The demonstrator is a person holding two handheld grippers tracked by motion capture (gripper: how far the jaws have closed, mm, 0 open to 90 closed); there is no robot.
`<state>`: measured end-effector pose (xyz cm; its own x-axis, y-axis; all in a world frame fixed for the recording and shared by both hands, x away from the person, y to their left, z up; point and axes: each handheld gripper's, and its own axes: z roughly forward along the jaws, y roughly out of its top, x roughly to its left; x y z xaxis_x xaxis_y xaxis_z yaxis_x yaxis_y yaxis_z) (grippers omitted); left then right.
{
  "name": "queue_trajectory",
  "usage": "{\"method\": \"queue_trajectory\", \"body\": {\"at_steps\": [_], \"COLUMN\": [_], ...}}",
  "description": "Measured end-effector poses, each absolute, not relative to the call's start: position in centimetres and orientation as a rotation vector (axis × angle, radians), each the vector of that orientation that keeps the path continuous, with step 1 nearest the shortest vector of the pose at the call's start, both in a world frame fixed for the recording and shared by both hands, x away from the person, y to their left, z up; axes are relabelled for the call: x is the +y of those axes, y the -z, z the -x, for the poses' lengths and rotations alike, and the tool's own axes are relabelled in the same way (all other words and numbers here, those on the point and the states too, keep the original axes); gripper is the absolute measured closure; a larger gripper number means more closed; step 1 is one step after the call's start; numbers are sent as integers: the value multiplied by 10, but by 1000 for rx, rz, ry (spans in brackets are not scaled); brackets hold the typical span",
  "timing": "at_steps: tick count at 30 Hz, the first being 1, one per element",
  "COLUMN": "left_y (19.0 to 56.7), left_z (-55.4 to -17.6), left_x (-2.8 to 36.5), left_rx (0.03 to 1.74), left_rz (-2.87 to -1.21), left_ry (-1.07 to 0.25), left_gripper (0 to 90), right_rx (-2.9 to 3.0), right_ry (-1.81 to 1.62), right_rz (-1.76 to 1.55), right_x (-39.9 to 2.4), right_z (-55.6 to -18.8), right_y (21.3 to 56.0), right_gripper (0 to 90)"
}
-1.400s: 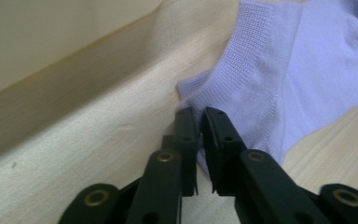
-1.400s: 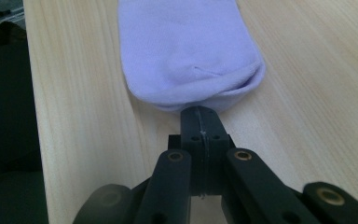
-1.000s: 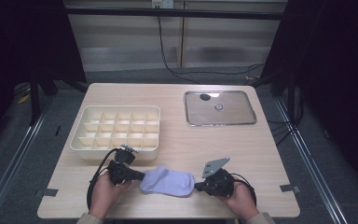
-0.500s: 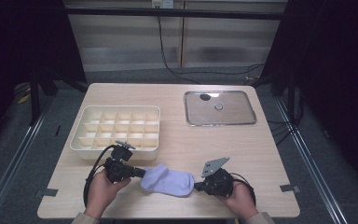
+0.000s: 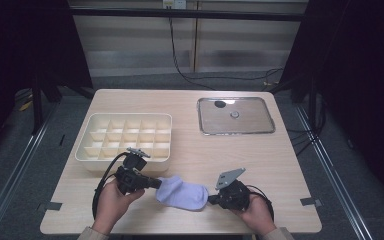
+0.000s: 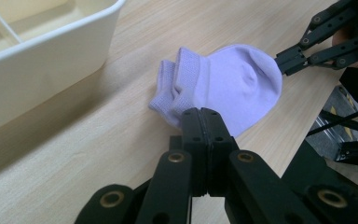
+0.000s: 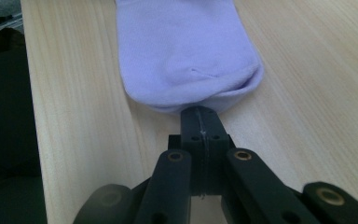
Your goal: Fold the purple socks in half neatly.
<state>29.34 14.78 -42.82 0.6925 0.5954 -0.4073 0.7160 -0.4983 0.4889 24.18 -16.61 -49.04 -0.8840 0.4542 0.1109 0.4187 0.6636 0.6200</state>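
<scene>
The lilac sock [image 5: 182,193] lay at the near edge of the table [image 5: 190,155], right of the divided tray [image 5: 125,135]. The left gripper [image 6: 200,122] and right gripper [image 7: 199,116] were each closed on an end of it. Both bites looked thin, so the fabric might have slipped free when lifted.

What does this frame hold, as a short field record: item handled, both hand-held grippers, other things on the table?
item: lilac sock, lying near the table's front edge
left hand-held gripper: shut on the sock's cuff end
right hand-held gripper: shut on the sock's toe end
organizer: cream compartment tray, compartments look empty
far right: metal tray
</scene>
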Motion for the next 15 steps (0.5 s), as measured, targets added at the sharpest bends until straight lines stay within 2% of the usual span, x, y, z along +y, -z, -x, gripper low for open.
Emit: {"method": "queue_trajectory", "body": {"at_steps": [15], "left_y": [421], "left_z": [-291], "left_x": [138], "left_rx": [954], "left_rz": [-2269], "left_ry": [248], "left_gripper": [900], "right_rx": [2817], "right_ry": [-1029], "right_rz": [-735], "right_x": [-163], "right_z": [-242], "right_y": [490], "right_gripper": [900]}}
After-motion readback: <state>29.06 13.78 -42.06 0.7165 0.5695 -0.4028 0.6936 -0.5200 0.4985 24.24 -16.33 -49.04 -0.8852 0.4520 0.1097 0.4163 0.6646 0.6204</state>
